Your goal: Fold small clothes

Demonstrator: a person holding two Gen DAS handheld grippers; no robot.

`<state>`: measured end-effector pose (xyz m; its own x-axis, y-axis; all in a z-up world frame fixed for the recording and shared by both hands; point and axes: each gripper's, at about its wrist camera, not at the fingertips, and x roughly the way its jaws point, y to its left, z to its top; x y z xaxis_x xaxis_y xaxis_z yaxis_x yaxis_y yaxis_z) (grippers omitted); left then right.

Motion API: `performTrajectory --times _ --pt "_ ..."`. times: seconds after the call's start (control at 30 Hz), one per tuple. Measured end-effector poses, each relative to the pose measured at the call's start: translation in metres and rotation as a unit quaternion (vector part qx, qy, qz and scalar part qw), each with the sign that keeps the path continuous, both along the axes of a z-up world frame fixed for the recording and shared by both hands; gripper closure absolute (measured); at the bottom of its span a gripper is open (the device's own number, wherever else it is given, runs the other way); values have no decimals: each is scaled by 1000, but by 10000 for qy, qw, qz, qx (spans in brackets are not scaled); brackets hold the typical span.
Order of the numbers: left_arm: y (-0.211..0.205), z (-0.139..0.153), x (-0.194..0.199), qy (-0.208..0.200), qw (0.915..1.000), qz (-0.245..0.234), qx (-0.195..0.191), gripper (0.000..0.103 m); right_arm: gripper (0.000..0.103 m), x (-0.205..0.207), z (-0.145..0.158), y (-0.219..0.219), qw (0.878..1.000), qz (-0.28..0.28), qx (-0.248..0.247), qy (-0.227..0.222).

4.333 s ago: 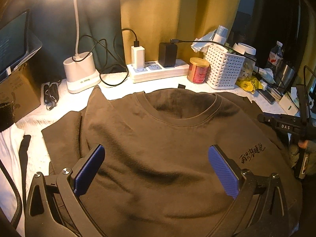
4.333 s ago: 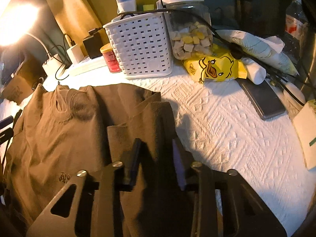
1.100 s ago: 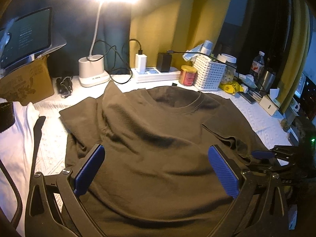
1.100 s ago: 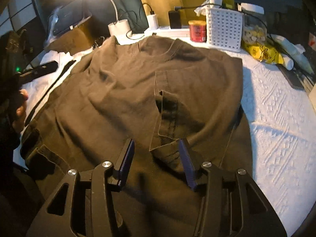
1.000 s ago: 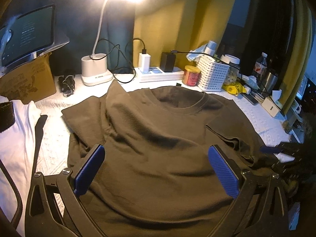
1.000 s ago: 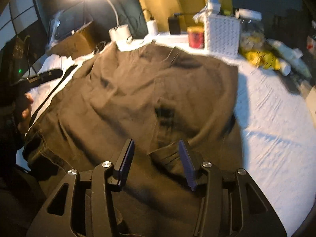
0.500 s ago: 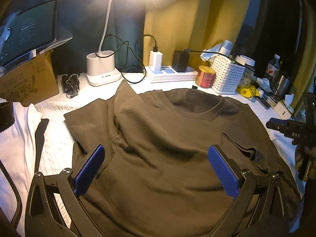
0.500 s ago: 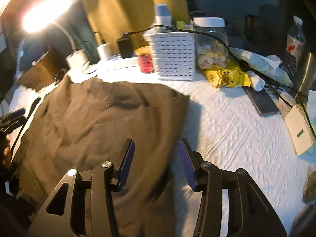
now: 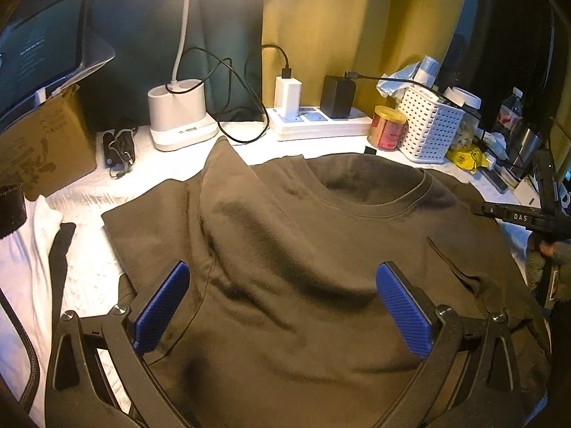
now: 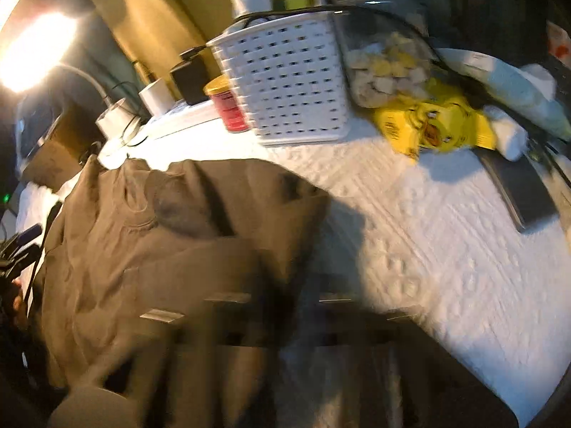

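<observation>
Brown t-shirt [image 9: 303,256] flat on the white table cover [image 10: 446,249], collar at the far side. Left gripper [image 9: 282,306] spread wide above it, empty. Right gripper [image 10: 285,306] motion-blurred, pressed together; fingertips unreadable, can't tell if cloth is pinched.

The right tool [image 10: 285,306] is smeared by motion blur, its jaws unreadable. The brown shirt's [image 9: 303,267] hem runs off the bottom edge.

Yellow curtain [image 9: 321,28] behind, white tablecloth [image 10: 446,249], lamp [image 10: 32,53] glaring.
</observation>
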<state>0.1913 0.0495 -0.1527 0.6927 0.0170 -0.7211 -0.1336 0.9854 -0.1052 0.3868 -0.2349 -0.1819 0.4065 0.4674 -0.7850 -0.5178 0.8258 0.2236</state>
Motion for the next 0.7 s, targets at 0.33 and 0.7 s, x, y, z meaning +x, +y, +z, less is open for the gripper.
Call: performTrajectory --times 0.33,0.7 --pt "-5 0 8 27 9999 -62 87 1 96 19 21 -25 9947 -515 -635 -628" --pt "-6 8 -1 -8 9999 -27 138 1 77 8 14 -26 9934 -577 -851 -504"
